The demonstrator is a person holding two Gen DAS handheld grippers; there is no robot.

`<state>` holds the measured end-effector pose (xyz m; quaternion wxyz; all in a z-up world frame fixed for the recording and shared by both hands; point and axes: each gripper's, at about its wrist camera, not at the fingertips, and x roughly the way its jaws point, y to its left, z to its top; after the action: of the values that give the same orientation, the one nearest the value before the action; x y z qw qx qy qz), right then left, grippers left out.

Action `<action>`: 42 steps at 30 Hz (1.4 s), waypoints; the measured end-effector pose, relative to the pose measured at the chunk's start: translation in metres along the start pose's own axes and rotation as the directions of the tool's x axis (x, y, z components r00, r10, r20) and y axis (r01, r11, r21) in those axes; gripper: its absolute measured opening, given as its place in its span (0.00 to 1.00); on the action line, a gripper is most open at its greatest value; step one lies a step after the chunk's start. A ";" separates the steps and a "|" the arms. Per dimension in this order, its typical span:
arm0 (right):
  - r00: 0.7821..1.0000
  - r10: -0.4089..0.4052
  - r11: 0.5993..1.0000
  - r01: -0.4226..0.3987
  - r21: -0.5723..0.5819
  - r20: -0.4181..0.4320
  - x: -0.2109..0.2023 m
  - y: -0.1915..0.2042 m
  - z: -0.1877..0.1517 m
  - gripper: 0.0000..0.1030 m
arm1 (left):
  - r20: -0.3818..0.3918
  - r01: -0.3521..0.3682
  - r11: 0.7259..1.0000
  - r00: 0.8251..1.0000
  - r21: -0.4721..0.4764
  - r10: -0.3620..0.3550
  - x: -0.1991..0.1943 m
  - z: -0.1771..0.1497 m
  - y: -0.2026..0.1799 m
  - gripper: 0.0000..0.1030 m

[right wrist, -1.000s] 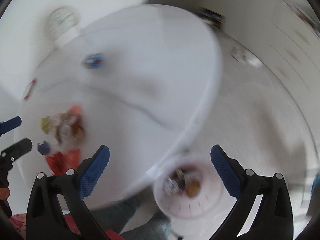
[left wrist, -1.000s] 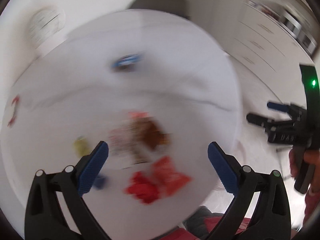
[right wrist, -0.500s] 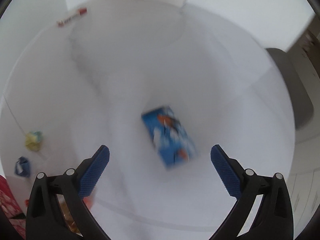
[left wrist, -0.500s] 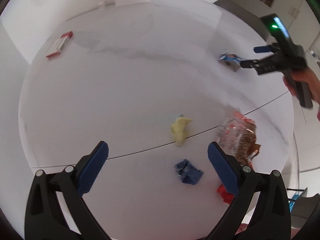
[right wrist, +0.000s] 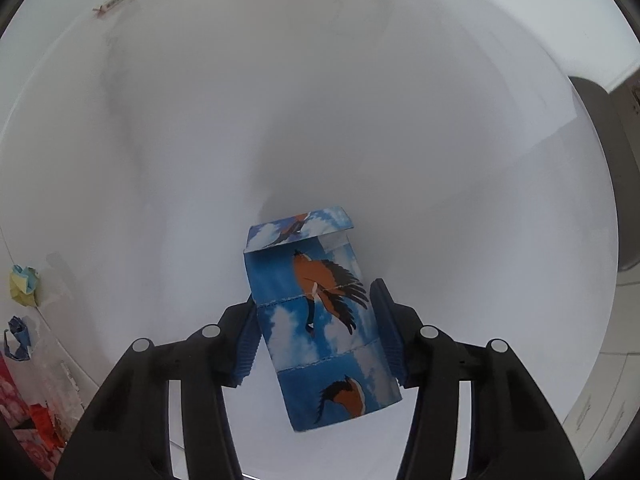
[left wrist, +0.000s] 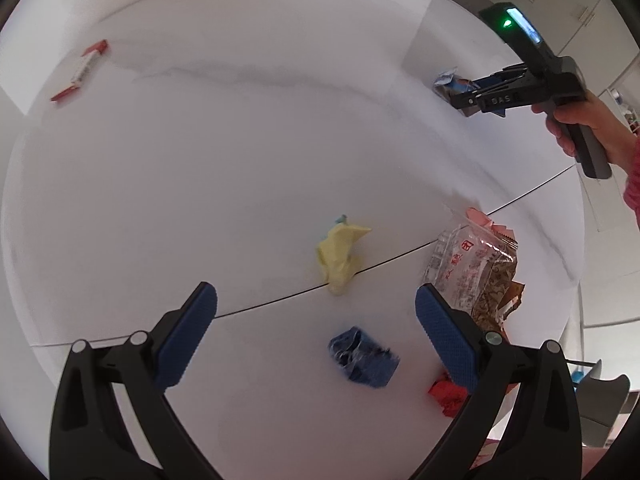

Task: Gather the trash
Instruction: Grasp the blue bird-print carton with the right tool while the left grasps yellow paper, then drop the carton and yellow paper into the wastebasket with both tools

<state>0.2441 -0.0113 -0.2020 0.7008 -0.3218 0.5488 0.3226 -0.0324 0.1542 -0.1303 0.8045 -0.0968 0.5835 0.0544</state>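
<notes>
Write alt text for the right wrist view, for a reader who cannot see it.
The right claw is closing around a blue carton printed with a winged horse, which lies between its blue pads on a white table. Crumpled yellow and blue wrappers sit at the left edge.

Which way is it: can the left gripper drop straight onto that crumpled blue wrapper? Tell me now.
Probably yes. The left gripper is open and points down at the table, and the blue wrapper lies between its fingers with nothing over it. The yellow paper lies apart, farther out.
</notes>
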 end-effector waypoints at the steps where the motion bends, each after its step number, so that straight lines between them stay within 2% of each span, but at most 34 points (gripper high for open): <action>1: 1.000 0.003 1.000 -0.003 0.013 0.004 -0.001 -0.001 0.002 0.50 | -0.001 0.012 1.000 1.000 0.007 -0.012 0.005 0.002 -0.002 0.92; 5: 0.998 0.031 0.995 -0.037 0.097 0.061 -0.025 -0.009 -0.009 0.50 | -0.016 0.028 0.999 0.999 0.030 -0.028 0.022 0.010 -0.007 0.85; 7: 0.994 0.046 0.989 -0.060 0.136 0.098 -0.040 -0.011 -0.018 0.50 | -0.029 0.036 0.999 0.999 0.034 -0.035 0.032 0.013 -0.008 0.72; 13: 0.970 0.075 0.958 -0.135 0.254 0.230 -0.095 -0.008 -0.068 0.50 | -0.051 0.062 0.998 0.997 0.032 -0.060 0.048 0.015 -0.007 0.42; 16: 0.958 0.081 0.935 -0.169 0.312 0.275 -0.113 -0.005 -0.090 0.50 | -0.050 0.065 0.997 0.997 0.038 -0.063 0.052 0.015 -0.009 0.32; 19: 0.942 0.090 0.892 -0.221 0.395 0.323 -0.133 0.000 -0.121 0.50 | -0.059 0.069 0.997 0.996 0.032 -0.067 0.055 0.015 -0.010 0.21; 24: 0.922 0.047 0.839 -0.245 0.486 0.384 -0.165 0.014 -0.164 0.50 | -0.050 0.063 0.998 0.997 0.024 -0.062 0.054 0.016 -0.010 0.19; 28: 0.911 -0.001 0.779 -0.258 0.572 0.413 -0.182 0.021 -0.212 0.50 | -0.023 0.044 0.998 0.999 0.036 -0.044 0.042 0.012 -0.013 0.19; 31: 0.916 -0.055 0.727 -0.236 0.645 0.398 -0.192 0.031 -0.255 0.50 | 0.005 0.033 0.998 0.999 0.044 -0.034 0.026 0.010 -0.018 0.19; 35: 0.922 -0.097 0.643 -0.229 0.730 0.374 -0.193 0.046 -0.311 0.50 | 0.058 0.026 0.994 0.998 0.108 -0.033 -0.013 -0.003 -0.032 0.19; 39: 0.949 -0.133 0.559 -0.166 0.812 0.286 -0.181 0.061 -0.381 0.50 | 0.081 0.074 0.975 0.992 0.211 -0.093 -0.048 -0.014 -0.081 0.19; 42: 0.969 -0.123 0.498 -0.129 0.858 0.216 -0.153 0.071 -0.423 0.50 | 0.083 0.134 0.943 0.983 0.306 -0.167 -0.067 -0.024 -0.131 0.19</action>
<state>-0.0798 -0.3252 -0.1397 0.8296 0.1171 0.5443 0.0426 -0.0495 0.0225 -0.0620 0.8418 -0.0152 0.5318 -0.0910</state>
